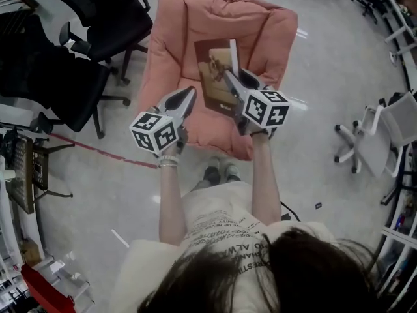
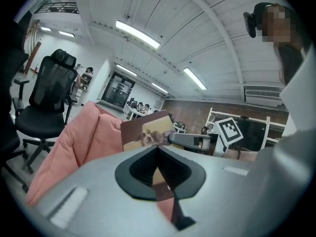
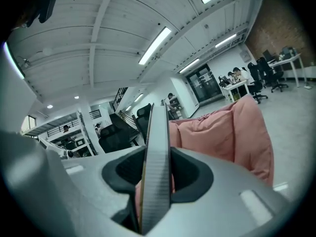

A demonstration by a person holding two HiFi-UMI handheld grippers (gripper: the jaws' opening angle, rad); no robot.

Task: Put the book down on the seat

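The brown book (image 1: pixel 218 77), with a dog picture on its cover, is held over the pink cushioned seat (image 1: pixel 169 51), close to the cushion. My right gripper (image 1: pixel 229 78) is shut on the book's right edge; in the right gripper view that edge (image 3: pixel 157 152) stands upright between the jaws, with the seat (image 3: pixel 232 132) behind it. My left gripper (image 1: pixel 191 94) hovers just left of the book, apart from it, jaws together and holding nothing. The left gripper view shows the book (image 2: pixel 148 130), the right gripper (image 2: pixel 187 139) on it and the seat (image 2: pixel 84 137).
Black office chairs (image 1: pixel 91 18) stand left of the seat. A white chair (image 1: pixel 378 135) is at the right, and a low shelf (image 1: pixel 19 168) at the far left. The person's shoes (image 1: pixel 218 171) are at the seat's front edge.
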